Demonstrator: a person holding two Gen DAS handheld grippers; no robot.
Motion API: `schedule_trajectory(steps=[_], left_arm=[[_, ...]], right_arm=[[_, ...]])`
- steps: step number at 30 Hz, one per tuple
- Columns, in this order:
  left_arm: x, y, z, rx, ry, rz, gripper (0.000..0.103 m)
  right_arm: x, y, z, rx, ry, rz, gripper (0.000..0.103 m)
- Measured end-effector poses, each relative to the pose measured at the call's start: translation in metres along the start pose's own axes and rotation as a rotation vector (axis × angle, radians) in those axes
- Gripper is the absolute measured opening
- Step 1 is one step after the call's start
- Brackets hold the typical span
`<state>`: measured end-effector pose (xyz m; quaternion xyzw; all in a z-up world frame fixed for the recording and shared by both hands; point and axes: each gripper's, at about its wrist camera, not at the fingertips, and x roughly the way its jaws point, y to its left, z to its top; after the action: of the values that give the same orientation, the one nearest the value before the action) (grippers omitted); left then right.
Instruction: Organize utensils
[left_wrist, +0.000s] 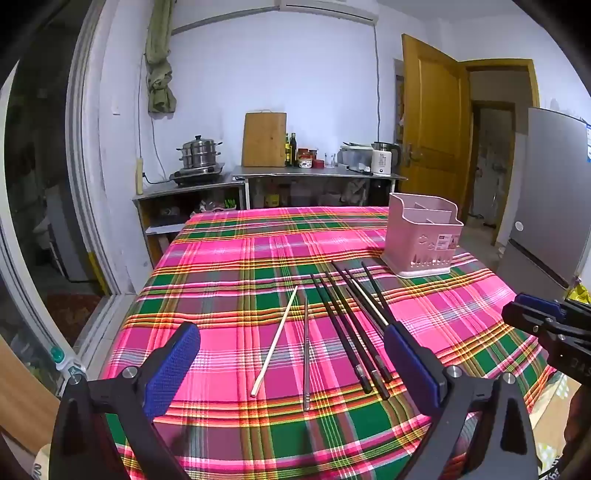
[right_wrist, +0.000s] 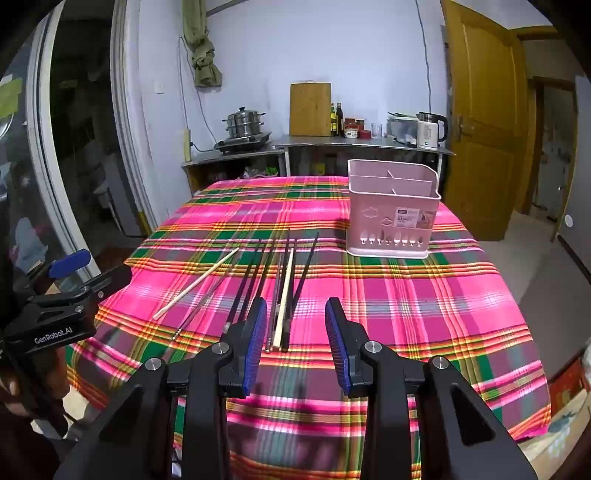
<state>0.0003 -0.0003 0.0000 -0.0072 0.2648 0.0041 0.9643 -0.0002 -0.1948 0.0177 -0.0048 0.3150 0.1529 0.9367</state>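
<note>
Several chopsticks lie on the plaid tablecloth (left_wrist: 229, 266): one pale wooden chopstick (left_wrist: 275, 339), one metal chopstick (left_wrist: 306, 354), and a loose bundle of black chopsticks (left_wrist: 343, 332) with another pale one among them. A pink divided utensil holder (left_wrist: 421, 236) stands upright at the far right of the table. My left gripper (left_wrist: 293, 365) hovers open and wide over the near ends of the chopsticks. My right gripper (right_wrist: 297, 332) is open above the near ends of the black bundle (right_wrist: 280, 295), and nothing is pressed between its blue pads (right_wrist: 255, 343). The pink holder (right_wrist: 391, 214) stands beyond it.
Behind the table is a steel counter (left_wrist: 314, 173) with a steamer pot (left_wrist: 199, 151), a cutting board (left_wrist: 264, 140), bottles and a kettle (left_wrist: 382, 158). A wooden door (left_wrist: 432, 122) and a grey fridge (left_wrist: 550, 192) stand at the right. A glass sliding door is at the left.
</note>
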Motion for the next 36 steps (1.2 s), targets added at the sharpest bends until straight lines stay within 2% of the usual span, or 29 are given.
schedule_trajectory(steps=[36], left_arm=[[-0.001,0.0022,0.0018,-0.008,-0.013,-0.002,0.101]], right_arm=[[-0.01,0.0012,0.0047,-0.012,-0.012,-0.011,0.034]])
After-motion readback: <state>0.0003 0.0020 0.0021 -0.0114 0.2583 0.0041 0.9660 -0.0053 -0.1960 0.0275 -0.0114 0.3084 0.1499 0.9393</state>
